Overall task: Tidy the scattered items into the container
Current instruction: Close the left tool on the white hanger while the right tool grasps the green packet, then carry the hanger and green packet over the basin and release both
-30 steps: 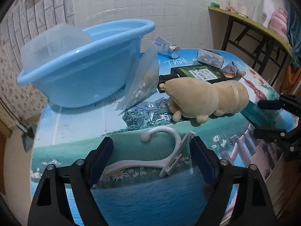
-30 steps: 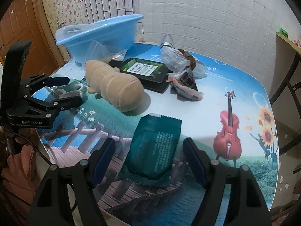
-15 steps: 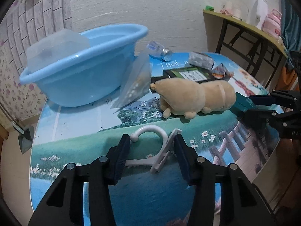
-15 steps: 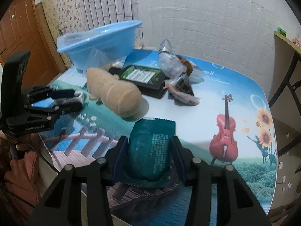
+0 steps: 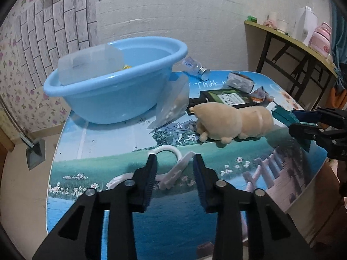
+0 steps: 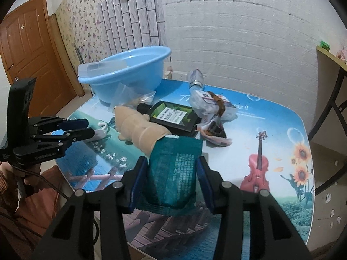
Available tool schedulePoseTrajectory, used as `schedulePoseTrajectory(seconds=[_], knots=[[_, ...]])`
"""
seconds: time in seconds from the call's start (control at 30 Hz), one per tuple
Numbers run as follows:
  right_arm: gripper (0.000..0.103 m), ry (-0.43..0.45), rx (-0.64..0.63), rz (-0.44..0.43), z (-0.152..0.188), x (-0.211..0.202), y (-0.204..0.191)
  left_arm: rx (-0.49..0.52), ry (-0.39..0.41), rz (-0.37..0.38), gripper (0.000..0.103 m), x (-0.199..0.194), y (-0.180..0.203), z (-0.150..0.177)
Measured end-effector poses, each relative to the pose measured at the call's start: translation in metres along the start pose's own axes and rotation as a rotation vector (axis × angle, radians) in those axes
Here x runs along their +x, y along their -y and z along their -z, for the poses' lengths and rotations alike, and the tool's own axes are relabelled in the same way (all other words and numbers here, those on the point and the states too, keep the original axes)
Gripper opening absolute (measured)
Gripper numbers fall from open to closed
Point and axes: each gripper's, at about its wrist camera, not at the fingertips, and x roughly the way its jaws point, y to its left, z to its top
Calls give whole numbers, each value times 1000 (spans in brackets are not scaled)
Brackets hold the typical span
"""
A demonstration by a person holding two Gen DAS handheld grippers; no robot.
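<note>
Left wrist view: one white plastic clothes hanger (image 5: 173, 171) lies on the picture-printed desk (image 5: 91, 169), between the jaws of the left claw (image 5: 174, 164), which have just been closing to a narrow gap; whether the pads press it I cannot tell. One light-blue plastic basin (image 5: 112, 95) stands behind. Right wrist view: the right claw (image 6: 171, 169) clamps one dark-green foil packet (image 6: 173, 169), lifted beside one beige plush toy (image 6: 138, 130).

White script on the worktop's printed cover (image 5: 216, 84) begins "Think"; the rest is hidden. Print on the dark bottle's label (image 6: 171, 114) and the green packet (image 6: 173, 173) is too small to read.
</note>
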Motion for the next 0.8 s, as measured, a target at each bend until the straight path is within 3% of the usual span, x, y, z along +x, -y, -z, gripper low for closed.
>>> schedulePoseTrajectory(seconds=[0.13,0.2,0.4,0.47,0.6,0.8], knots=[[46,-15,10,-4,1,4,2,69,-9,-33,67,13,1,-2],[46,-17,13,-6,1,4,3,101,-16,-26,69,21,0,-4],[46,-28,16,-6,2,6,4,74,-36,59,71,36,-13,-6],[46,-31,17,-6,3,6,5,80,-24,67,57,35,-15,-5],[46,-34,22,-9,3,8,5,111,-12,77,57,33,-10,1],[46,-21,19,-13,0,5,5,80,26,79,57,16,-6,-2]])
